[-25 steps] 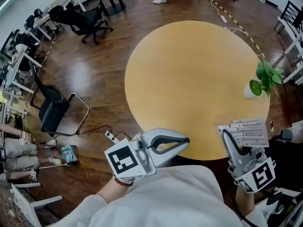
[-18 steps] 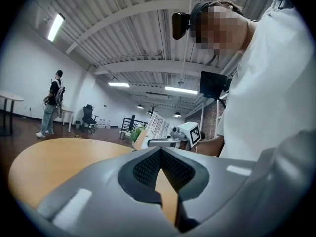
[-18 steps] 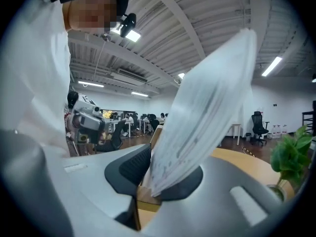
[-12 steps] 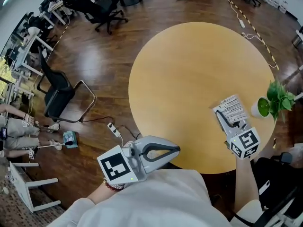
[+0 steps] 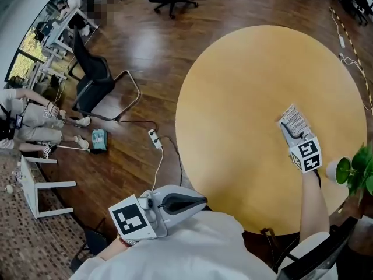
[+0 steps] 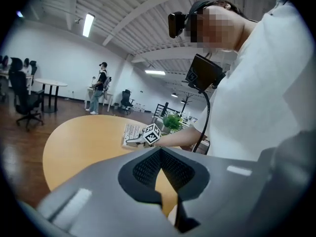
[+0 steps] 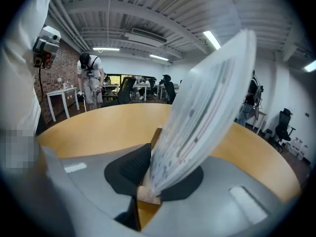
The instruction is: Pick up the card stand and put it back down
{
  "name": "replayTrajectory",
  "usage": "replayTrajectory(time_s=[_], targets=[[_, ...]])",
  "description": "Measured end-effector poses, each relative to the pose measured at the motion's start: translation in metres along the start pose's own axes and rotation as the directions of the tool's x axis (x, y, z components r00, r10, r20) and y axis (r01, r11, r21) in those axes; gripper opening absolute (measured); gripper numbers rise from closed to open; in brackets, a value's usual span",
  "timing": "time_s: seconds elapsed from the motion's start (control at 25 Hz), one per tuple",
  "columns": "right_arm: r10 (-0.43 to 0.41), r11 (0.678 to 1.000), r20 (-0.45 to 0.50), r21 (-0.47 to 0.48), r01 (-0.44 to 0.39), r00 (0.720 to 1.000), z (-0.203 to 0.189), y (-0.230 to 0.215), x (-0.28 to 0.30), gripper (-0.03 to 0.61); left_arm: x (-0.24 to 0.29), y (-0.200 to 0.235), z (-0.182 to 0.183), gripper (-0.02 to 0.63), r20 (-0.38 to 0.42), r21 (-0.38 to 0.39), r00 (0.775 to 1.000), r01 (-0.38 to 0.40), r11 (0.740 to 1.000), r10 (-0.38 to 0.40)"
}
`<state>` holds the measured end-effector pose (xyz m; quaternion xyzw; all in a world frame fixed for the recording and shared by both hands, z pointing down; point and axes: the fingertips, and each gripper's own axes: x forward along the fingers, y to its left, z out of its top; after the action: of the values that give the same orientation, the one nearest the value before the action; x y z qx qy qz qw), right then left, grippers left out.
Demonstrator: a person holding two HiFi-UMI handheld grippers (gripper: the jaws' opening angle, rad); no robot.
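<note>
The card stand (image 5: 294, 119), a printed white card in a small wooden base, is between the jaws of my right gripper (image 5: 289, 130), over the right part of the round wooden table (image 5: 245, 80). In the right gripper view the card (image 7: 202, 112) leans to the right, and the right gripper (image 7: 149, 149) is shut on its wooden base. Whether the base touches the tabletop I cannot tell. My left gripper (image 5: 195, 202) is off the table near my body, shut and empty. Its own view shows the left gripper (image 6: 160, 151) shut, with the card stand (image 6: 131, 132) far off.
A small potted plant (image 5: 352, 171) stands at the table's right edge, close to my right forearm. Office chairs (image 5: 96, 80), a power strip (image 5: 154, 139) with its cable and a white stool (image 5: 41, 185) are on the wooden floor at left. People stand in the background.
My right gripper has carried the card stand from the table's near edge forward and down over the tabletop. The left gripper has sunk a little toward my body. The head view has swung right.
</note>
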<state>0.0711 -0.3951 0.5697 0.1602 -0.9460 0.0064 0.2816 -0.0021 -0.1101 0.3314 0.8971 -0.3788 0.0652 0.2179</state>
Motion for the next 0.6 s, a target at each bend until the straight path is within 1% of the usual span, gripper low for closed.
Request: replayTrajectory(time_s=[0.08, 0.12, 0.24, 0.36, 0.48, 0.52, 0.56, 0.6], targets=[[0.021, 1.000, -0.003, -0.007, -0.021, 1.000, -0.002, -0.008, 0.016, 0.066, -0.003, 0.013, -0.003, -0.005, -0.025, -0.038, 0.999, -0.041, 0.998, 0.040], [0.024, 1.000, -0.004, -0.012, -0.024, 1.000, -0.003, -0.013, 0.024, 0.066, -0.003, 0.019, -0.005, -0.005, -0.038, -0.048, 0.998, -0.049, 0.998, 0.048], [0.026, 0.999, -0.003, -0.033, -0.026, 1.000, -0.008, -0.022, 0.042, 0.066, 0.001, 0.027, -0.011, -0.005, -0.057, -0.065, 0.997, -0.064, 0.996, 0.060], [0.058, 0.997, 0.017, -0.049, -0.057, 0.998, -0.007, -0.022, 0.051, 0.069, 0.007, 0.031, -0.018, -0.005, -0.070, -0.098, 0.994, -0.089, 0.991, 0.082], [0.080, 0.993, 0.008, -0.090, -0.079, 0.997, -0.009, -0.019, 0.055, 0.072, 0.011, 0.035, -0.027, -0.005, -0.072, -0.128, 0.995, -0.080, 0.988, 0.072], [0.073, 0.993, -0.005, -0.097, -0.073, 0.997, -0.011, -0.020, 0.056, 0.103, 0.012, 0.035, -0.029, -0.005, -0.072, -0.138, 0.995, -0.072, 0.988, 0.062], [0.060, 0.993, -0.018, -0.099, -0.062, 0.998, -0.012, -0.023, 0.056, 0.161, 0.013, 0.035, -0.030, -0.005, -0.070, -0.148, 0.996, -0.063, 0.987, 0.053], [0.046, 0.994, -0.029, -0.096, -0.048, 0.999, -0.012, -0.026, 0.056, 0.205, 0.013, 0.035, -0.031, -0.005, -0.067, -0.159, 0.997, -0.057, 0.986, 0.047]])
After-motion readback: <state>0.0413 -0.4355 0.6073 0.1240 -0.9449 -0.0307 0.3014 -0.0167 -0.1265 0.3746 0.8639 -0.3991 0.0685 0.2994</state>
